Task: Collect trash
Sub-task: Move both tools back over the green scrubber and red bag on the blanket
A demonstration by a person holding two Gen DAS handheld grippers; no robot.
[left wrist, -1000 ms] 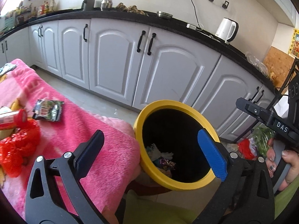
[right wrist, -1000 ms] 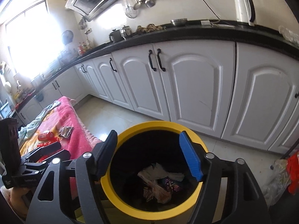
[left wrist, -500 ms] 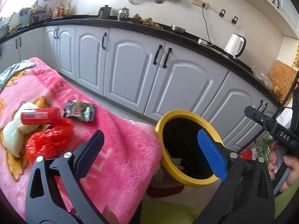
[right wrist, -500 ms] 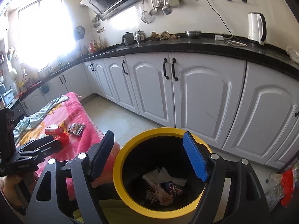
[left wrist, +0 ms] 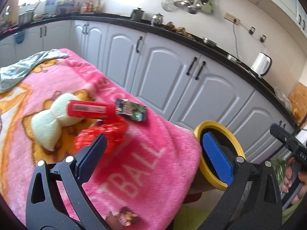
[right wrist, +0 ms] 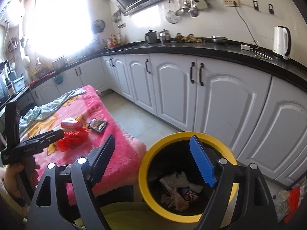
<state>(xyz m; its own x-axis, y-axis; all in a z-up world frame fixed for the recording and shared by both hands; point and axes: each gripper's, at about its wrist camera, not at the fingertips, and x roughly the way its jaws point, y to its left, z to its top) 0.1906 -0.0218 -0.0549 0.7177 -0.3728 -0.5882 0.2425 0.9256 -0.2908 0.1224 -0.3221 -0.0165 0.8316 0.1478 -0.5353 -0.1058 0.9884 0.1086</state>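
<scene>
A yellow-rimmed black bin [right wrist: 145, 172] stands on the floor beside a table under a pink blanket [left wrist: 134, 172]. Crumpled wrappers [right wrist: 178, 189] lie in the bin. On the blanket lie a red can [left wrist: 87, 109], a crumpled red plastic bag [left wrist: 103, 136], a dark snack packet [left wrist: 132, 110] and a small brown wrapper [left wrist: 125, 217] at the near edge. My left gripper [left wrist: 151, 153] is open and empty above the blanket, near the red bag. My right gripper [right wrist: 151, 157] is open and empty above the bin's left rim. The bin also shows in the left wrist view [left wrist: 236, 145].
A pale stuffed toy [left wrist: 51, 120] and a light blue cloth [left wrist: 21, 69] lie on the blanket. White cabinets [right wrist: 211, 103] under a black counter run behind, with a white kettle [right wrist: 281, 42]. A red and clear bag [right wrist: 289, 201] sits on the floor at right.
My left gripper has swung left from over the bin to over the blanket, bringing the can, red bag and packet closer. My right gripper has shifted slightly left over the bin. Both stay open.
</scene>
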